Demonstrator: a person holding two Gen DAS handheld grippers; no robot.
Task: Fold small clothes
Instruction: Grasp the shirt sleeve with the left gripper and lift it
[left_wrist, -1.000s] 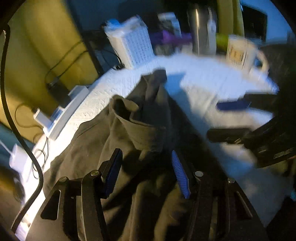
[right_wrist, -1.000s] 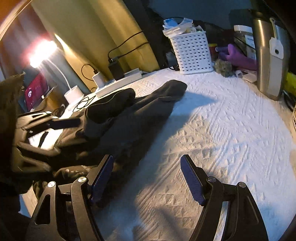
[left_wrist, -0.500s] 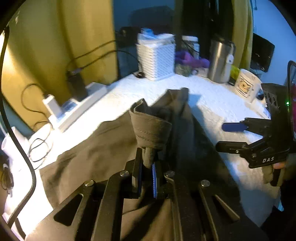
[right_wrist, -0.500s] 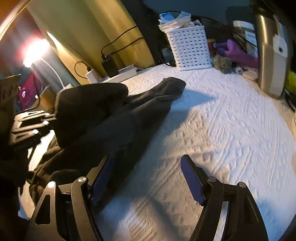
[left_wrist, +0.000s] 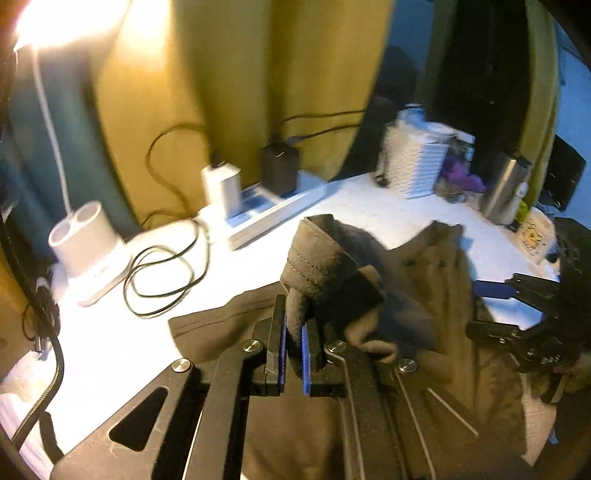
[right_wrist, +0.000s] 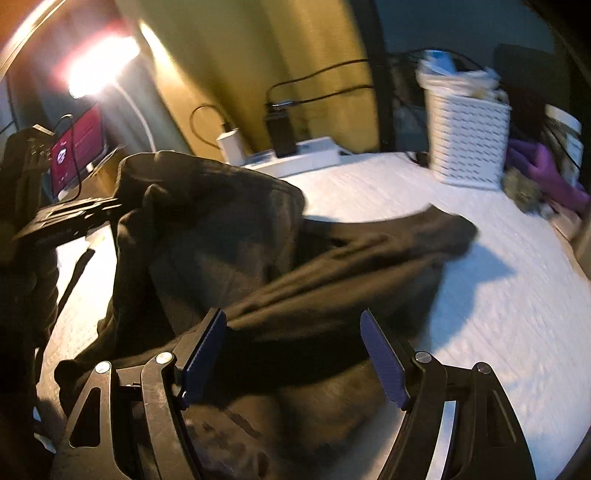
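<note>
Desk lamp (left_wrist: 86, 242): white base, far left of the left claw, its light glaring at the upper left.
Black cable (left_wrist: 162, 269): coiled on the white textured cover (left_wrist: 373, 199), left of and ahead of the left claw.
Power strip (left_wrist: 273, 214): ahead of the left claw, carrying a white charger (left_wrist: 221, 188) and a black adapter (left_wrist: 279, 173).
Left claw (left_wrist: 293, 360): clenched on a hemmed fold of the dark garment (left_wrist: 325, 266), which stands up bunched just above the blue pads.
Dark garment: spreads under and to the right of the left claw; in the right wrist view its far end (right_wrist: 443, 229) lies flat ahead.
White basket (right_wrist: 467, 147): ahead, right of both claws.
Steel tumbler (left_wrist: 504, 188): far right, beyond the basket.
Right claw (right_wrist: 293, 360): released, jaws wide, cloth lying between them without visible contact.
</note>
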